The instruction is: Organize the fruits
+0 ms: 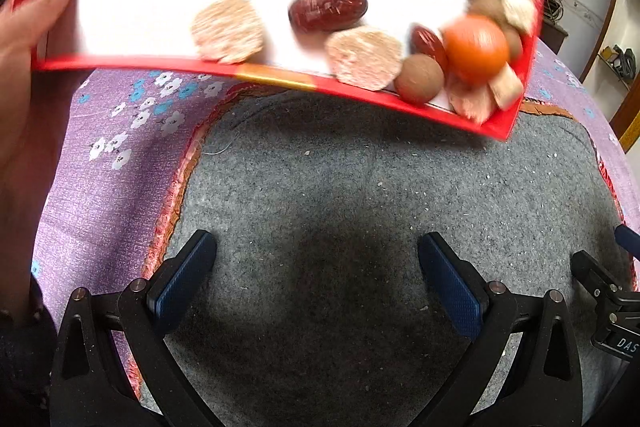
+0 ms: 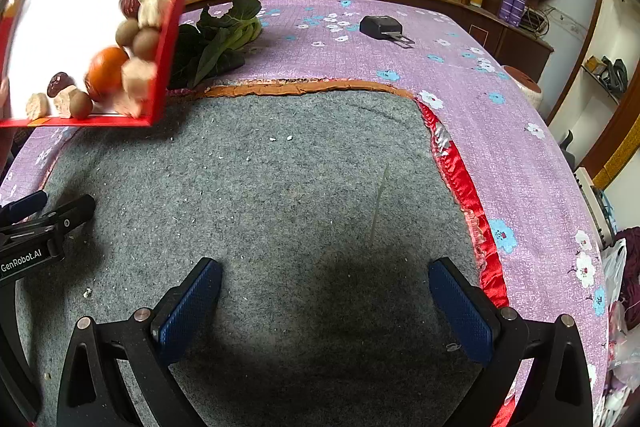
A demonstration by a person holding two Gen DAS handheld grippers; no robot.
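- Left gripper [image 1: 316, 267]: jaws apart, nothing between them, low over the grey mat [image 1: 360, 207]. Blue pads [image 1: 188, 279] clean.
- Right gripper [image 2: 324, 291]: jaws likewise apart and empty, over the same mat [image 2: 260, 187], near its right-hand red hem. Part of the left gripper's frame shows at the left edge of this view.
- Landmark for all places below: the grey mat, which lies on a purple flowered cloth [image 2: 500, 131].
- Red box lid [image 1: 160, 62], white inside, is held tilted in the air above the far left corner of the mat. A bare hand [image 1: 36, 23] grips its left rim.
- Fruits sit inside the lid, crowded toward its low right corner: two oranges [image 1: 476, 49], red dates [image 1: 327, 7], small brown round fruits [image 1: 419, 79], pale dried slices [image 1: 228, 29]. Several are motion-blurred, so exact count not taken.
- None of the fruit is on the mat yet.
- Beyond the far edge of the mat: a bunch of leafy greens [image 2: 216, 43]; farther off, a small black object [image 2: 382, 27], not identified.
- Judgement: step in hand is set-up. The lid's tilt suggests the fruit is about to be tipped onto the mat; sorting not yet begun.
- Next move calls for waiting until the fruit settles, then picking one piece at a time. Round fruit may roll toward the hem.
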